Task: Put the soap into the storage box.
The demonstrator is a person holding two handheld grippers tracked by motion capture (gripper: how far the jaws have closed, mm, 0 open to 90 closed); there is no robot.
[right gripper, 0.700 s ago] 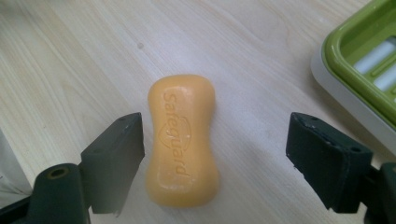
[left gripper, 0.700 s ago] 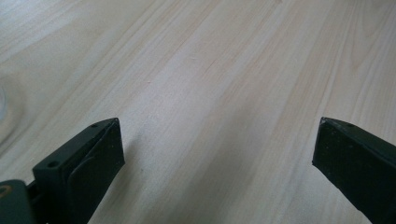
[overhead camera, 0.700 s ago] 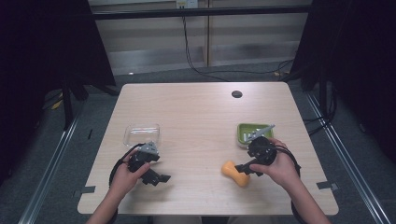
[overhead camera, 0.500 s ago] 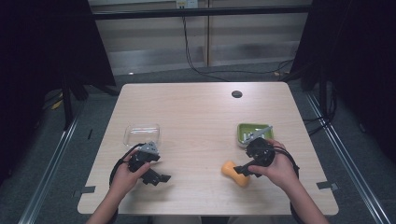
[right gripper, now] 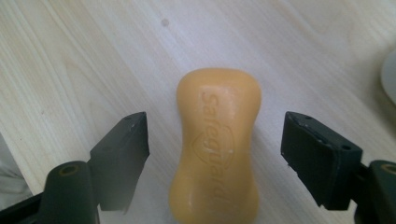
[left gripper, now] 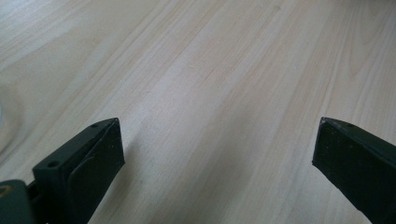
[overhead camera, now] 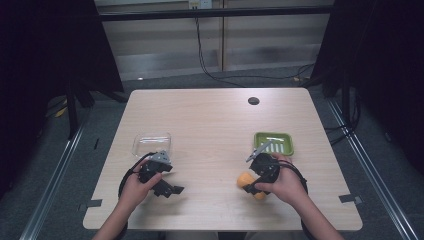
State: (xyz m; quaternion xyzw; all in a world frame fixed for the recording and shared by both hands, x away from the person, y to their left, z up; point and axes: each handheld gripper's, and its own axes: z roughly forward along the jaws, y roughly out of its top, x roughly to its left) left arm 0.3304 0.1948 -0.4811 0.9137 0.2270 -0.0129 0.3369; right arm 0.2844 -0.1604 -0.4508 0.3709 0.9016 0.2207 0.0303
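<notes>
Starting on the left side of the table [overhead camera: 210,125]: there's a clear plastic container [overhead camera: 151,143] sitting near the left edge, looks see-through with rounded corners. Just in front of it, toward the person, is the left hand-held gripper [overhead camera: 170,189], held in the person's left hand [overhead camera: 135,187]. In the left gripper view its jaws are spread wide with nothing but bare wood grain between them, so it's not holding anything. It hovers low over the tabletop, close to the container but not touching it as far as I can see.

Moving across the middle, the table is light wood, and there's a small dark round hole [overhead camera: 253,101] up toward the far edge.

Over on the right is the orange soap bar [right gripper: 217,144], lying flat on the table near the front. You can read "Safeguard" pressed into its top in the right gripper view. The right hand-held gripper [overhead camera: 250,187] is right at it: the jaws stand wide apart, one on each side of the bar, with a clear gap of wood showing on both sides, so the pads aren't pressing on it. The bar runs lengthwise between the jaws. The person's right hand [overhead camera: 285,185] has the gripper angled toward the left from the high view.

Just behind that hand, a bit farther from the person, is a green soap dish [overhead camera: 274,143] with a ribbed inside. The soap is near it but clearly outside it, on the table.
</notes>
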